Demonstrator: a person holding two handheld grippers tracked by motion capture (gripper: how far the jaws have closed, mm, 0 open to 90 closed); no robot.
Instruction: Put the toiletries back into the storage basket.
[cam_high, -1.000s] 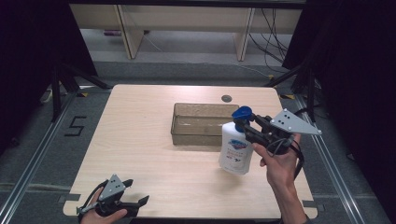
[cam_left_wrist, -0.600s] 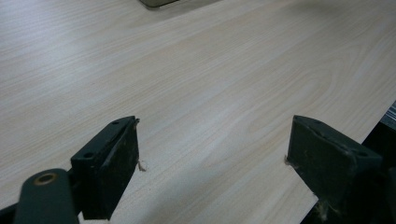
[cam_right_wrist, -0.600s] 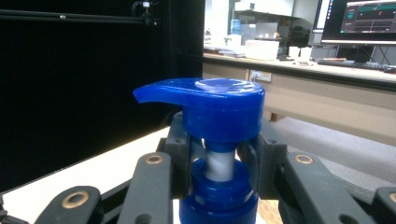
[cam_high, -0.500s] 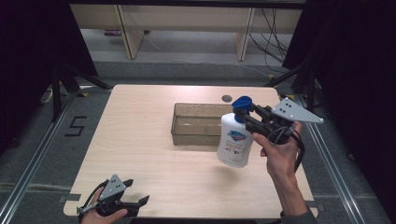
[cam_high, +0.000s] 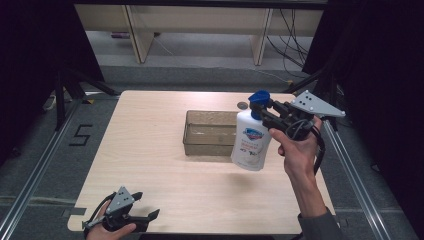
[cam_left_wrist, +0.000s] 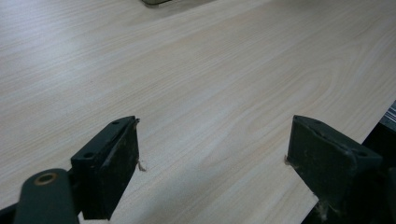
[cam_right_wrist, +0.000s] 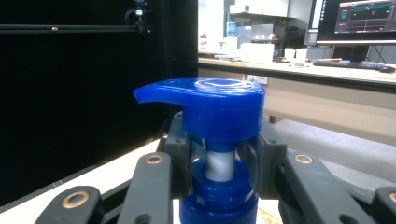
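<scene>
**Count of things on and over the table**

One table (cam_high: 150, 165) of pale wood. One clear brownish tray (cam_high: 207, 134) on it. One white pump bottle (cam_high: 251, 142) with one blue pump head (cam_right_wrist: 210, 105). One small dark round thing (cam_high: 243, 105) near the table's far edge; what it is cannot be told. Two tools: the left tool (cam_high: 142, 220) and the right tool (cam_high: 265, 112), each bearing one grey three-cornered plate. Two hands, one per tool.
</scene>
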